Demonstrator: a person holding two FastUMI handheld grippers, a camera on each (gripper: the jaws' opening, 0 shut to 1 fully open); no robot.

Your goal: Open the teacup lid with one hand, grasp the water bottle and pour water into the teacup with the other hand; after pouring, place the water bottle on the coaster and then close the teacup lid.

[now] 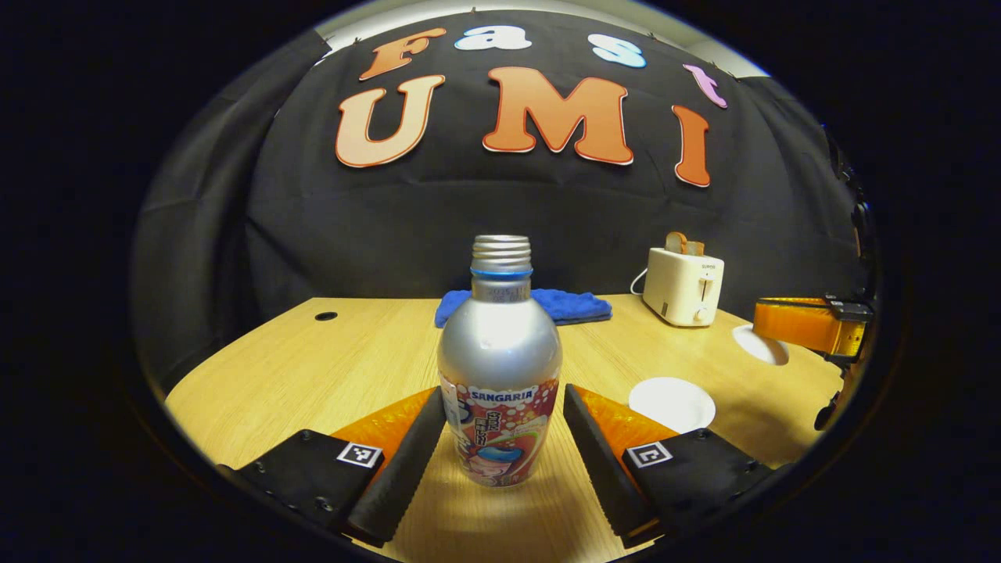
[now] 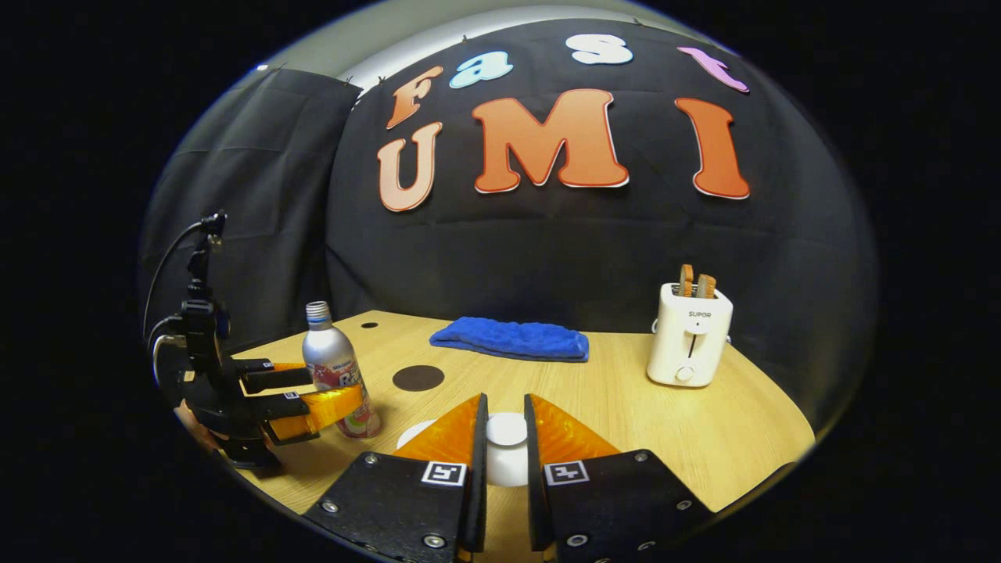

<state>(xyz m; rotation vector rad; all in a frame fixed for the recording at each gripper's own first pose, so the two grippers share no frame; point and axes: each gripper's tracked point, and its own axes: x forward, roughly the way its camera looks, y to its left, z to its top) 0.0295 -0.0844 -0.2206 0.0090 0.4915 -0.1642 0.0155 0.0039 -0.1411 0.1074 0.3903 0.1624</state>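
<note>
A silver water bottle (image 1: 499, 367) with a screw cap and a colourful label stands upright on the wooden table (image 1: 313, 367). My left gripper (image 1: 500, 391) is open around it, one finger close beside each side of the label. The left gripper (image 2: 321, 395) also appears at the left of the right gripper view, straddling the bottle (image 2: 335, 367). My right gripper (image 2: 504, 399) is shut on the white teacup lid (image 2: 507, 430). In the left gripper view the lid (image 1: 762, 344) hangs from the right gripper (image 1: 813, 324), apart from the white teacup (image 1: 671, 403). A dark round coaster (image 2: 417, 378) lies behind the cup.
A blue folded cloth (image 2: 512, 338) lies at the back of the table. A white toaster (image 2: 688, 335) with toast in its slots stands at the back right. A small round hole (image 1: 325, 316) sits in the tabletop at the far left.
</note>
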